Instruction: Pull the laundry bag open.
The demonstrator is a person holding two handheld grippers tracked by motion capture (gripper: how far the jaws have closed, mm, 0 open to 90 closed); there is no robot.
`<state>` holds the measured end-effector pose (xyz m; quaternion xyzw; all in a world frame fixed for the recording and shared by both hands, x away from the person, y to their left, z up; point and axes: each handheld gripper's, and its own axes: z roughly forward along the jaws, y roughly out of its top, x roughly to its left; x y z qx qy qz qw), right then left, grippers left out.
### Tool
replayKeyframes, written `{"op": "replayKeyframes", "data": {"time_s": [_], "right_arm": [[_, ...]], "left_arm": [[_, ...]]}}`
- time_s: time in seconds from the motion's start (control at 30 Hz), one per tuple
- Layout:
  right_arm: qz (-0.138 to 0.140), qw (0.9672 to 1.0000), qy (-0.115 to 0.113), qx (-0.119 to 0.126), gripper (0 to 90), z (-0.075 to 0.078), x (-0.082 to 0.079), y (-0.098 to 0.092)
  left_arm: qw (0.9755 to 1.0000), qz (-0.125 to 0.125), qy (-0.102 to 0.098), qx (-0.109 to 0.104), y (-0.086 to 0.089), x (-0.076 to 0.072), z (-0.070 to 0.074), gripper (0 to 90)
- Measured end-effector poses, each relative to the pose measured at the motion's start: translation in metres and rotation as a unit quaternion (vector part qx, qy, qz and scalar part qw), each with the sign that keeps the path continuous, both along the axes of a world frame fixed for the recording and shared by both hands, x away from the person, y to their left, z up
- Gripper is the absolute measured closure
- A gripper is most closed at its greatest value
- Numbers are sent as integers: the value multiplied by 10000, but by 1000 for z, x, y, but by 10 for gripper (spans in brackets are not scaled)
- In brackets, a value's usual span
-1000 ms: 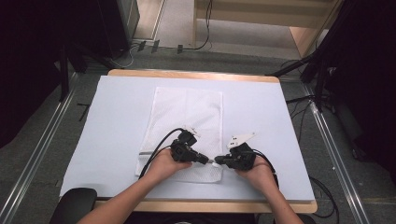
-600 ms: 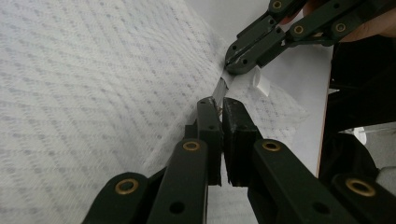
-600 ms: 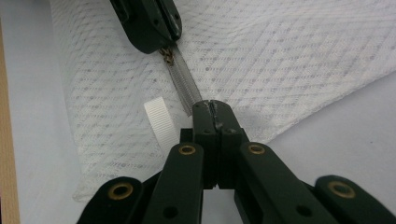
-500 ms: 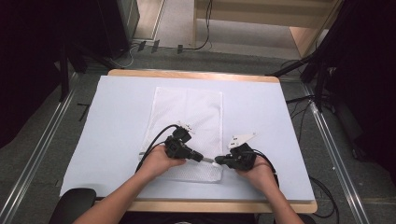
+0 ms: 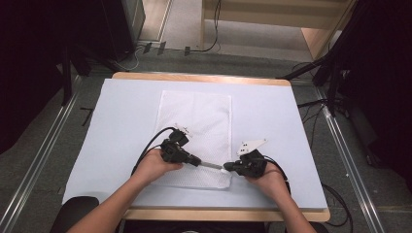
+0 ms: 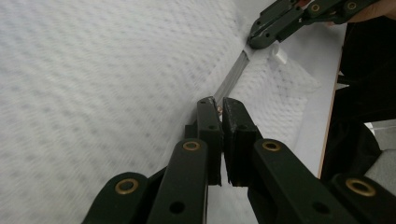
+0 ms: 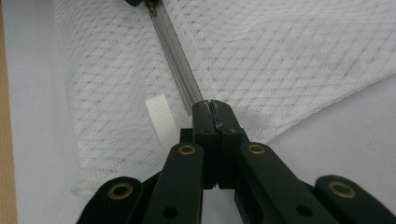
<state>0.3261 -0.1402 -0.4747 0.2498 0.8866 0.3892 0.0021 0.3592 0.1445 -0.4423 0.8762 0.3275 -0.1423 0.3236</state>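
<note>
Both tongs, left (image 5: 198,161) and right (image 5: 227,168), clamped on unlabelled white mesh bag's (image 5: 204,116) grey zipper (image 7: 175,51).

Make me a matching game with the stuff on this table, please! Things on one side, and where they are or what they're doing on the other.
Things:
1. white mesh laundry bag
2. grey zipper
3. left gripper
4. white ribbed loop tag

Places or states:
A. pinches the zipper's pull
B. lies flat on the pale blue table cover
C. runs along the bag's near edge, between the two grippers
D. sticks out beside the right gripper's shut jaws

Pairs: 1-B, 2-C, 3-A, 4-D
</note>
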Motion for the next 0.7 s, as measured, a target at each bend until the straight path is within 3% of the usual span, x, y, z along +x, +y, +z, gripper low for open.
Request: {"op": "replayKeyframes", "data": {"time_s": [0.53, 0.7], "right_arm": [[23, 10000, 22, 14, 900, 0, 1, 0], [22, 10000, 23, 6, 900, 0, 1, 0]], "left_arm": [[9994, 352, 7, 62, 58, -6, 7, 878], [9988, 445, -9, 178, 80, -8, 6, 878]]}}
